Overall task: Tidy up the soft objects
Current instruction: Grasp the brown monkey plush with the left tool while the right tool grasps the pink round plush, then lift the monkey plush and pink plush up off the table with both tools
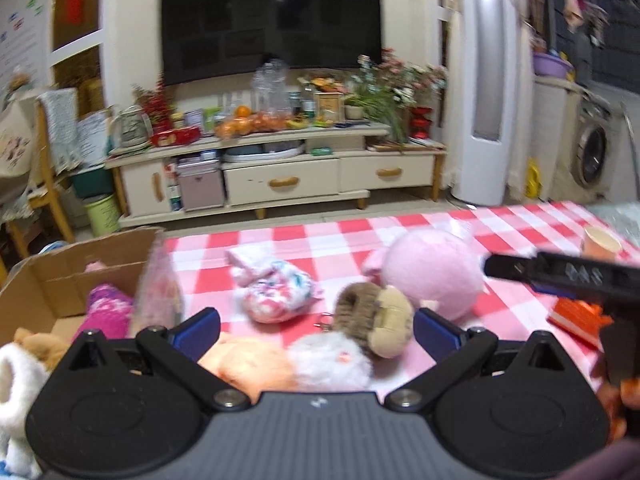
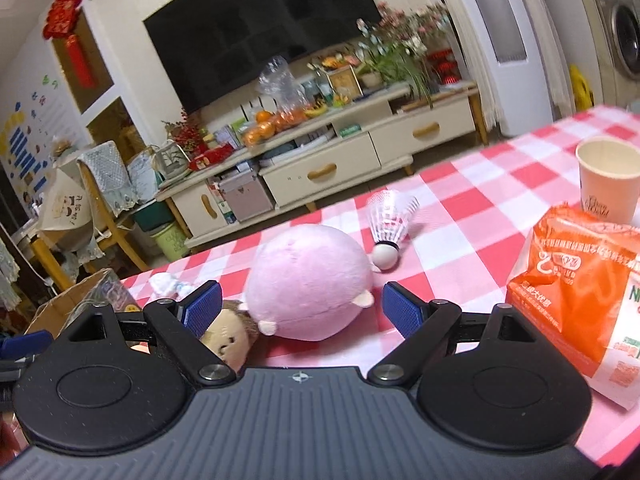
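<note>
My left gripper [image 1: 316,326] is open above an orange and white plush [image 1: 288,364] and a brown doll [image 1: 376,320] on the checked cloth. A rolled patterned sock [image 1: 276,288] lies just beyond. A pink plush [image 1: 432,272] lies to the right. The cardboard box [image 1: 48,280] at left holds a magenta sock [image 1: 106,312] and a white and tan plush [image 1: 24,360]. My right gripper [image 2: 302,306] is open, its fingers on either side of the pink plush [image 2: 308,280], with the doll [image 2: 228,338] by the left finger. It also shows in the left wrist view [image 1: 560,272].
A shuttlecock [image 2: 390,224], a paper cup [image 2: 608,180] and an orange packet [image 2: 580,280] lie on the table's right side. A transparent bag [image 1: 156,292] leans at the box edge. A TV stand [image 1: 280,168] stands beyond the table.
</note>
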`<state>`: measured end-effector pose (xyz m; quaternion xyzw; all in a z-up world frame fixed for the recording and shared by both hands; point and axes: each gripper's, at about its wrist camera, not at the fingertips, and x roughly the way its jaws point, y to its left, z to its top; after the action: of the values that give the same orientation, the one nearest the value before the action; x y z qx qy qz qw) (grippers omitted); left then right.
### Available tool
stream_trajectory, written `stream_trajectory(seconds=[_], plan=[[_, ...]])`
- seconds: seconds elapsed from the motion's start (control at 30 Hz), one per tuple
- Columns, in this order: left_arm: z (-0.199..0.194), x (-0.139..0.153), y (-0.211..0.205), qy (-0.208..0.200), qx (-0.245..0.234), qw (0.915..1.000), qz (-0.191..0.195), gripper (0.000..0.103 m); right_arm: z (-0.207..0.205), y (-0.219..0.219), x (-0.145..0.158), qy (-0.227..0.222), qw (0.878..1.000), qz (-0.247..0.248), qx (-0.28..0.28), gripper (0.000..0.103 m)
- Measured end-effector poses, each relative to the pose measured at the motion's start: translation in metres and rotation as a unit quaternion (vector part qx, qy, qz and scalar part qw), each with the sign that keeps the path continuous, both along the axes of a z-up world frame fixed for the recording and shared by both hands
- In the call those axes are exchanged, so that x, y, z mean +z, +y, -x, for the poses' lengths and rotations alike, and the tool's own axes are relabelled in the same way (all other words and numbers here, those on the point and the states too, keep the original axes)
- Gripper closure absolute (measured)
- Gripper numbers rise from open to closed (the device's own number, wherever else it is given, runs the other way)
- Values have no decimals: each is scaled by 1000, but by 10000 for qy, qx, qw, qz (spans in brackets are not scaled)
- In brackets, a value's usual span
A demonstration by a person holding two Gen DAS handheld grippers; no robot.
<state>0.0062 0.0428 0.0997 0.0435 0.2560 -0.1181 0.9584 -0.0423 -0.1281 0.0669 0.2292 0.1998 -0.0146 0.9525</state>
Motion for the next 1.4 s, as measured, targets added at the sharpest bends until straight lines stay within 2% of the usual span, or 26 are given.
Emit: stream_trajectory(seconds=[0.23,0.37,0.57,0.77,0.9,0.97,1.03,1.17,1.4], plan=[[-1,-18,-36,-21,-520,9977,-445,1,-22,-11,-11,67,9985,-521,150,0],[-10,-29,-51,4,-658,9961,-591,1,-32,-21,-18,104,9955,-925,200,0],[-29,-47,-68,58,-712,9944,-774,1,-49,-30,-31,298,9837,-1770,148,0],[-44,-57,-81,8,-926,9897,-1094,2,-57,-30,-33,363,9754,-2164,221,0],[-54,-63,-83,145,-890,9898,-1101,10,-57,-24,-27,320,9774,-2065,322,0],[-59,-65,-82,213,-860,9903,-1066,17,-61,-23,-26,330,9774,-2053,374,0],[-63,-67,-82,236,-818,9908,-1055,31,-66,-23,-27,349,9772,-2050,428,0],[-68,-70,-80,385,-793,9913,-974,49,-69,-24,-30,343,9764,-2076,494,0],[-69,-70,-85,436,-892,9917,-815,55,-73,-27,-32,421,9745,-2090,704,0]])
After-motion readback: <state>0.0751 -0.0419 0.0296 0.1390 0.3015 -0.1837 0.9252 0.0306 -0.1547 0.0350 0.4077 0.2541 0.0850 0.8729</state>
